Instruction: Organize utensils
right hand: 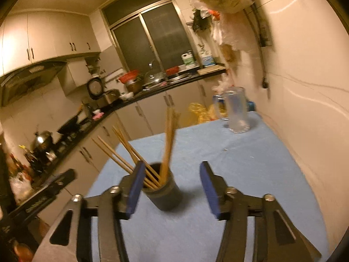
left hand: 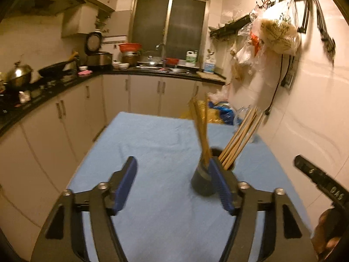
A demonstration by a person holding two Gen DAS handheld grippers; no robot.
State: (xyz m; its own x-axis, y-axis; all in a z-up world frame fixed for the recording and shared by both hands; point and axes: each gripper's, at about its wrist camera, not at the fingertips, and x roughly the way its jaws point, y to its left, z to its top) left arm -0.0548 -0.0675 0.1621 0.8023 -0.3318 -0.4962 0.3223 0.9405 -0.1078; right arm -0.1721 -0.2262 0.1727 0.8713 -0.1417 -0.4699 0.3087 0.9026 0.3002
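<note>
Kitchen cabinets, a dark cluttered worktop and a window fill the background, while a table [right hand: 250,163] spread with a pale blue cloth carries the things at hand. Toward the middle of that table stands a dark cylindrical holder [right hand: 165,194], upright, with a bunch of wooden chopsticks [right hand: 168,144] fanned out of its mouth: one cluster leans one way, another stands nearly straight. At the far corner next to the wall stands a clear glass mug [right hand: 236,111], apparently empty, well apart from the holder.

Both grippers hover close to the holder with nothing in them. The left gripper [left hand: 174,183] has its fingers spread wide; in its own view the holder [left hand: 202,181] sits just behind the right-hand finger. The right gripper [right hand: 172,187] is likewise spread, and the holder shows in the gap, nearer its left-hand finger.

The chopsticks [left hand: 237,137] look light, stiff and smooth, so a single one would probably slip or pivot if pinched near the tip. A firmer hold would likely be across several at once, partway up the shafts above the rim. The holder seems tall and narrow, so a sideways pull on the sticks could tip it; steadying its wall with the other gripper would help. The glass mug is rigid, slippery and breakable, best taken by its wall with gentle pressure.
</note>
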